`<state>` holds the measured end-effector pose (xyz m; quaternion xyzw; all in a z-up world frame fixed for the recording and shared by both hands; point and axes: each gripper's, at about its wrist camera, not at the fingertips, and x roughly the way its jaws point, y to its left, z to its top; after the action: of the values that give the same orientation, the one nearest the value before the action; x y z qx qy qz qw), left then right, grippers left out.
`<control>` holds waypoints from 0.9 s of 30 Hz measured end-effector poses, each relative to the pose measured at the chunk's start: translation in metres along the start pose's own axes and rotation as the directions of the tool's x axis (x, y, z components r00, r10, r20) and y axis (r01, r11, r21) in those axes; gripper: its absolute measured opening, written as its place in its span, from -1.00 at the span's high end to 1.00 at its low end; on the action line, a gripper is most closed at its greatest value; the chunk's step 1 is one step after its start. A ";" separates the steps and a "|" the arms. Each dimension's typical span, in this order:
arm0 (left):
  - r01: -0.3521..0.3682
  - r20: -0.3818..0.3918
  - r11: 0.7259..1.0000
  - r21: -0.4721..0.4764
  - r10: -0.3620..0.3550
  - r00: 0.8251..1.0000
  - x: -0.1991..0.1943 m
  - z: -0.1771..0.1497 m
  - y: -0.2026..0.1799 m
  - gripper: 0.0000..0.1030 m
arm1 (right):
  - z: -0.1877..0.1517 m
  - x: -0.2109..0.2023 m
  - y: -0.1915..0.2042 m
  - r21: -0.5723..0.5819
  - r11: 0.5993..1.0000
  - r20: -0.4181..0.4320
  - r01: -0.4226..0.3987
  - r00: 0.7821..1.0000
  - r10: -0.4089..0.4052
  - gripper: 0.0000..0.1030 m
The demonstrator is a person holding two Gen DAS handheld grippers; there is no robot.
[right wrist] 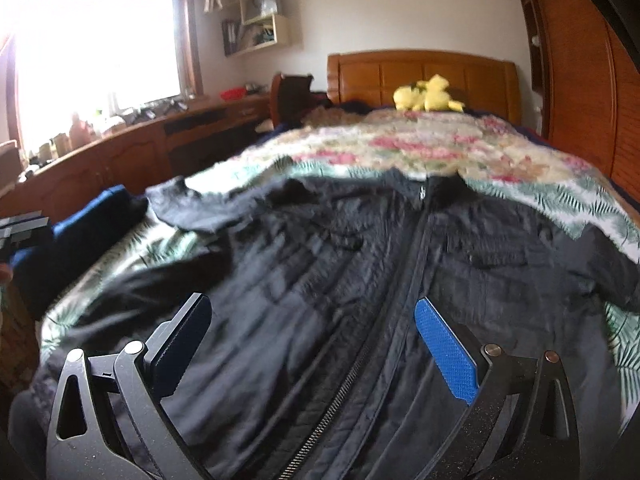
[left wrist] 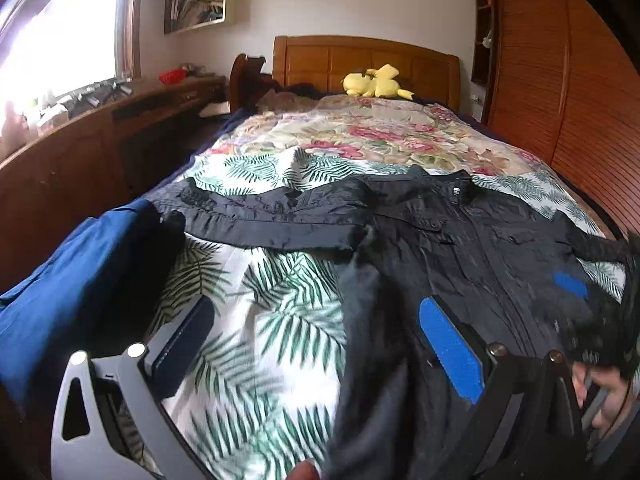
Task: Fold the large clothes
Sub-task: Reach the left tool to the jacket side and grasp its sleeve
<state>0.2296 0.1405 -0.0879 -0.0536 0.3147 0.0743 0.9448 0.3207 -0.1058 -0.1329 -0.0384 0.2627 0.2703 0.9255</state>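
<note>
A black zip-up jacket (left wrist: 460, 240) lies front up on the bed, its left sleeve (left wrist: 256, 220) stretched out sideways over the palm-leaf sheet (left wrist: 256, 300). My left gripper (left wrist: 316, 312) is open and empty above the jacket's lower left edge. In the right wrist view the jacket (right wrist: 320, 280) fills the frame, zipper (right wrist: 400, 280) running up the middle. My right gripper (right wrist: 316, 312) is open and empty above the jacket's lower front. The right gripper also shows at the right edge of the left wrist view (left wrist: 600, 320), blurred.
A blue garment (left wrist: 72, 280) lies on the bed's left edge. A floral quilt (left wrist: 380, 132) covers the far half, with a yellow plush toy (left wrist: 374, 82) by the wooden headboard (left wrist: 360, 60). A wooden cabinet (left wrist: 80, 152) runs along the left, a wardrobe (left wrist: 560, 80) along the right.
</note>
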 end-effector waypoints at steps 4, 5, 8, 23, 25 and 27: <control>-0.008 -0.048 1.000 -0.019 0.007 0.999 0.046 0.012 0.017 -1.00 | -0.011 0.010 -0.002 0.001 1.000 -0.039 0.001 0.999 -0.001 -1.00; -0.007 -0.067 1.000 -0.027 0.005 0.998 0.057 0.014 0.020 -1.00 | -0.012 0.010 -0.003 0.002 1.000 -0.038 0.002 0.999 -0.002 -1.00; -0.005 -0.109 0.999 -0.047 0.000 0.994 0.092 0.018 0.030 -1.00 | -0.014 0.010 -0.002 0.001 1.000 -0.030 0.004 1.000 -0.004 -1.00; -0.012 -0.202 0.972 -0.233 -0.036 0.979 0.209 0.044 0.090 -0.74 | -0.018 0.022 -0.010 0.027 1.000 -0.064 -0.005 0.998 0.007 -1.00; 0.000 -0.215 0.957 -0.291 -0.065 0.974 0.218 0.040 0.099 -0.63 | -0.018 0.023 -0.011 0.031 0.999 -0.068 -0.010 0.998 0.012 -1.00; 0.006 -0.215 0.943 -0.332 -0.082 0.973 0.222 0.036 0.106 -0.51 | -0.018 0.022 -0.011 0.036 0.999 -0.064 -0.013 0.998 0.015 -1.00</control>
<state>0.4082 0.2735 -0.1984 -0.2256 0.4021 0.0979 0.8820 0.3337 -0.1088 -0.1603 -0.0288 0.2974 0.2707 0.9151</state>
